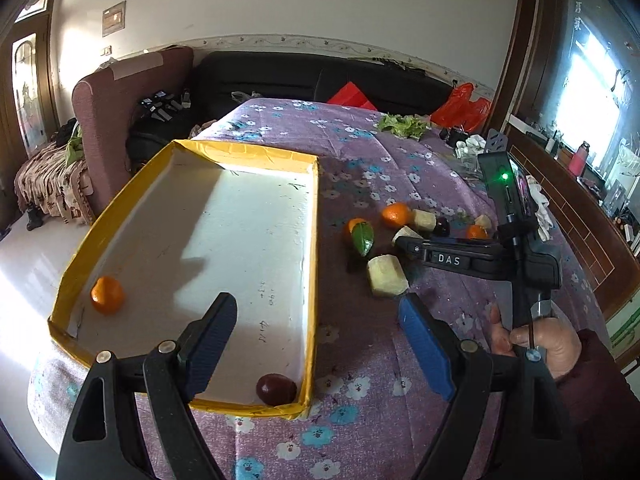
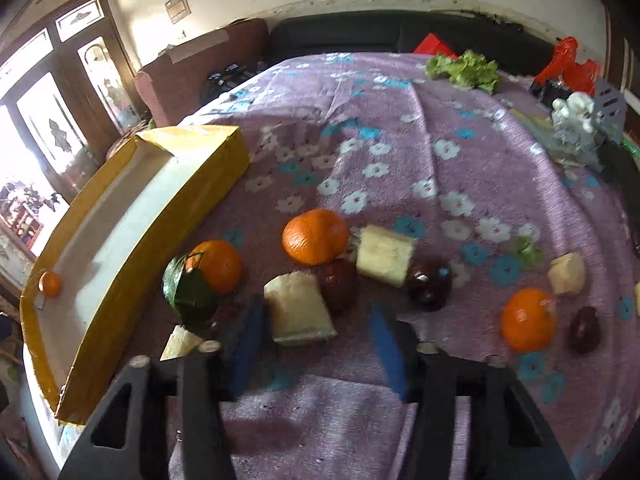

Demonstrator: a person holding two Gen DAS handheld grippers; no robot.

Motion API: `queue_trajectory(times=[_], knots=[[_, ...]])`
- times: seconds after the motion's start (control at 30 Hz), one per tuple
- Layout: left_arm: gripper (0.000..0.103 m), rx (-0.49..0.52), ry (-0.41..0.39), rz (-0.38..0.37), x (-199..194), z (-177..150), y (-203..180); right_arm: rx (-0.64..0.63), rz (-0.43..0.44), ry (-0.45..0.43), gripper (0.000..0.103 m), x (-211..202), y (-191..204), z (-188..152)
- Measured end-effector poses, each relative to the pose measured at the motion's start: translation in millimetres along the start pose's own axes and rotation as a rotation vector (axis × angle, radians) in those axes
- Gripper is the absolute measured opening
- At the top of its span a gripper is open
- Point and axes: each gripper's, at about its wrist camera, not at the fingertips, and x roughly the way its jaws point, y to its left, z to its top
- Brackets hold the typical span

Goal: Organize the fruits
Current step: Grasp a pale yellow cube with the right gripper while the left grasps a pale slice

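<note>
Sorting under way: the right tool (image 2: 316,340), fingers apart, straddles a pale cut chunk (image 2: 298,310) on the worktop (image 2: 400,152), apparently needing closure and transfer to the yellow-rimmed tray (image 1: 312,240), above which the left tool (image 1: 320,344) hovers spread, empty.
</note>
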Motion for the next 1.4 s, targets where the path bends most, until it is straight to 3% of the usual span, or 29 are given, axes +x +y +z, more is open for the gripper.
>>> queue_trajectory(times=[0.07, 0.37, 0.5, 0.57, 0.63, 0.67, 0.7, 0.77, 0.9, 1.0, 1.2, 1.4], knots=[[0.083, 0.012, 0.024, -0.004, 9.5, 2.9, -10.5, 0.009, 0.014, -0.003, 0.037, 0.2, -1.1, 1.1], [0.082, 0.089, 0.156, 0.014, 84.2, 19.2, -53.2, 0.062, -0.015, -0.027, 0.032, -44.6, -21.8, -14.6], [0.082, 0.124, 0.18, 0.068, 112.2, 21.4, -61.2, 0.089, 0.001, -0.033, 0.033, -48.9, -37.1, -23.3], [0.073, 0.163, 0.172, 0.104, 118.2, 22.5, -67.0, 0.124, 0.053, -0.033, 0.033, -47.0, -45.6, -23.0], [0.047, 0.162, 0.19, 0.046, 120.8, 22.8, -68.6, 0.132, 0.064, -0.033, 0.034, -44.9, -49.1, -22.6], [0.04, 0.161, 0.195, 0.02, 120.2, 22.3, -70.3, 0.126, 0.061, -0.03, 0.037, -43.3, -48.9, -23.1], [0.037, 0.172, 0.192, 0.022, 120.1, 21.8, -74.5, 0.117, 0.054, -0.02, 0.04, -40.7, -47.9, -23.7], [0.037, 0.206, 0.173, 0.057, 120.7, 19.3, -83.4, 0.103, 0.046, -0.012, 0.059, -36.6, -45.8, -25.9], [0.036, 0.188, 0.152, 0.043, 113.5, 15.8, -79.8, 0.078, 0.027, -0.02, 0.06, -33.9, -40.9, -27.8], [0.036, 0.152, 0.144, 0.007, 105.0, 15.6, -68.9, 0.071, 0.031, -0.017, 0.04, -34.2, -38.6, -28.4], [0.036, 0.11, 0.111, -0.006, 88.5, 15.4, -53.7, 0.031, -0.004, -0.029, 0.035, -36.1, -28.4, -29.1], [0.036, 0.046, 0.055, -0.007, 57.4, 18.5, -34.6, 0.116, 0.119, -0.047, 0.019, -44.3, -42.9, -27.2]])
